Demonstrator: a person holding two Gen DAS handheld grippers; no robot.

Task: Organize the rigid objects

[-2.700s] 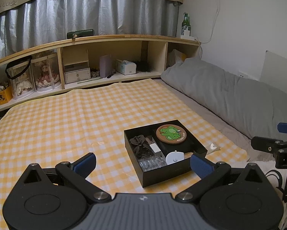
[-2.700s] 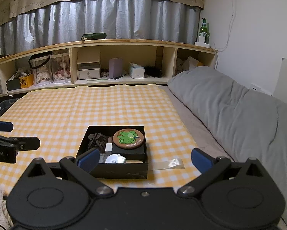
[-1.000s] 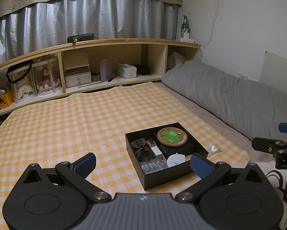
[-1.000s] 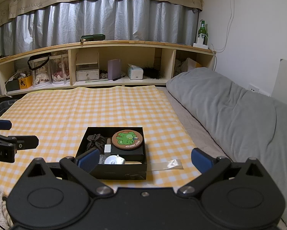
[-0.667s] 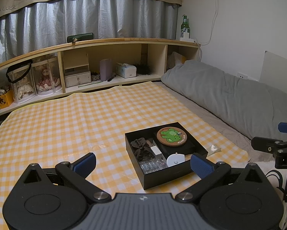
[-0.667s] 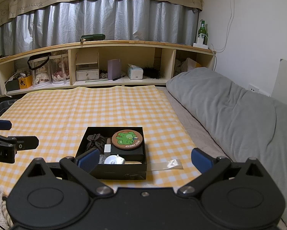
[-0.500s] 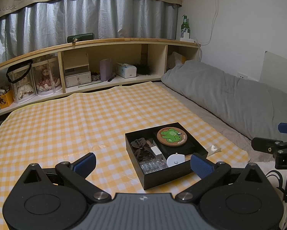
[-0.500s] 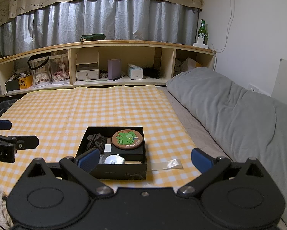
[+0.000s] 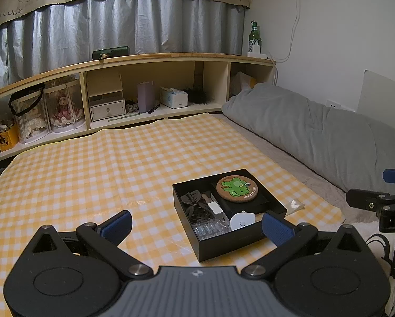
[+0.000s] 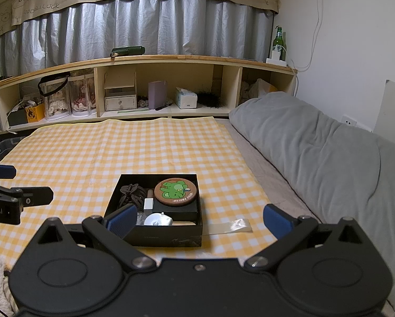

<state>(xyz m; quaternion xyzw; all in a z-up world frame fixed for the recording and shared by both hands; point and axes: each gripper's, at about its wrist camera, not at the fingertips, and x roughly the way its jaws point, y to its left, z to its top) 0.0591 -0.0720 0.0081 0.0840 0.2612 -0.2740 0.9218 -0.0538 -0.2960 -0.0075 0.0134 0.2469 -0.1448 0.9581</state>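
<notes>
A black open box (image 9: 239, 243) (image 10: 165, 237) rests on the yellow checked cloth (image 9: 92, 169) (image 10: 118, 148). Inside it lie a round cork coaster with a green dinosaur (image 9: 236, 188) (image 10: 175, 191), a black hair claw (image 9: 194, 204) (image 10: 131, 194), a white round item (image 9: 241, 218) (image 10: 156, 220) and a clear plastic piece (image 9: 210, 228). My left gripper (image 9: 196, 225) stands open just short of the box, nothing between its fingers. My right gripper (image 10: 197, 220) is open too, the box between and beyond its blue pads.
A clear wrapper (image 10: 230, 225) (image 9: 294, 206) lies on the cloth beside the box. A grey pillow (image 9: 316, 137) (image 10: 329, 158) runs along the right. A wooden shelf (image 9: 144, 60) (image 10: 158, 60) with boxes, dolls and a green bottle (image 10: 278, 41) spans the back.
Both views drifted slightly back from the box about 2.7 s ago; since then nothing has visibly moved. Both grippers stay open.
</notes>
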